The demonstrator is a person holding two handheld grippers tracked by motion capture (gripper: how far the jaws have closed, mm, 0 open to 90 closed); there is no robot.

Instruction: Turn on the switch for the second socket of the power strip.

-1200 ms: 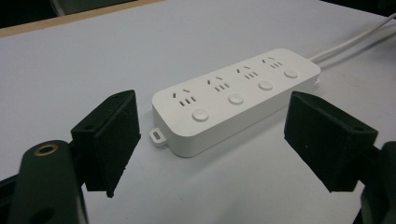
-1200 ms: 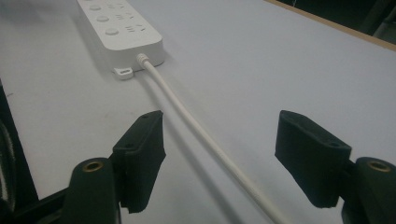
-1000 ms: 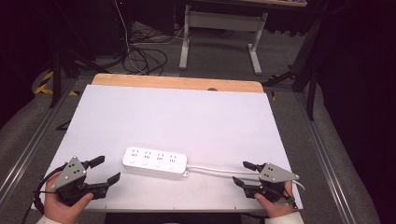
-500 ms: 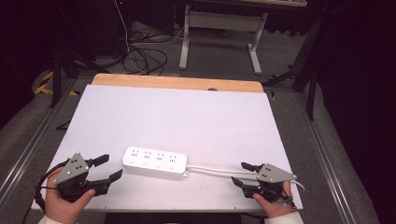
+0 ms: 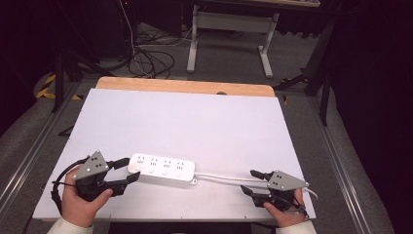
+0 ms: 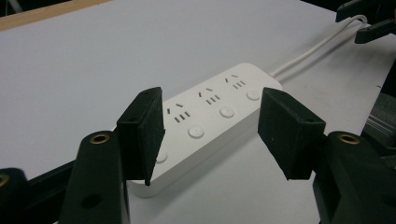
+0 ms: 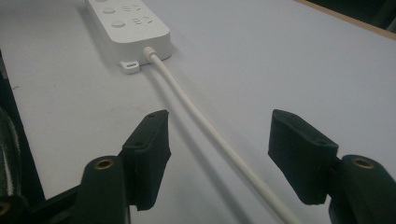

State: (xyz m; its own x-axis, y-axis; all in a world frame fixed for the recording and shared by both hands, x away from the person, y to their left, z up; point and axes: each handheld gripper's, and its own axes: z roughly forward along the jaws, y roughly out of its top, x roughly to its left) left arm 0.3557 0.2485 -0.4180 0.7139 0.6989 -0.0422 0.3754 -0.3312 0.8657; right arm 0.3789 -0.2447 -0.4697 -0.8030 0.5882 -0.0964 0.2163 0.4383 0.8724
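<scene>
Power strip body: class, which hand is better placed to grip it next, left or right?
Left. The left tool has its open jaws either side of the power strip end; the right tool straddles the cord, farther off.

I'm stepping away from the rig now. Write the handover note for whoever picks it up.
Left tool: open, jaws just been closing, set either side of the near end of the power strip but not yet pressing on it.
Right tool: open, the cord running between its jaws, untouched.
Power strip lies flat near the front of the white table, cord trailing toward the right hand.
Done: both tools lined up.
Left: grip the strip and the cord; nothing is lifted yet.
</scene>
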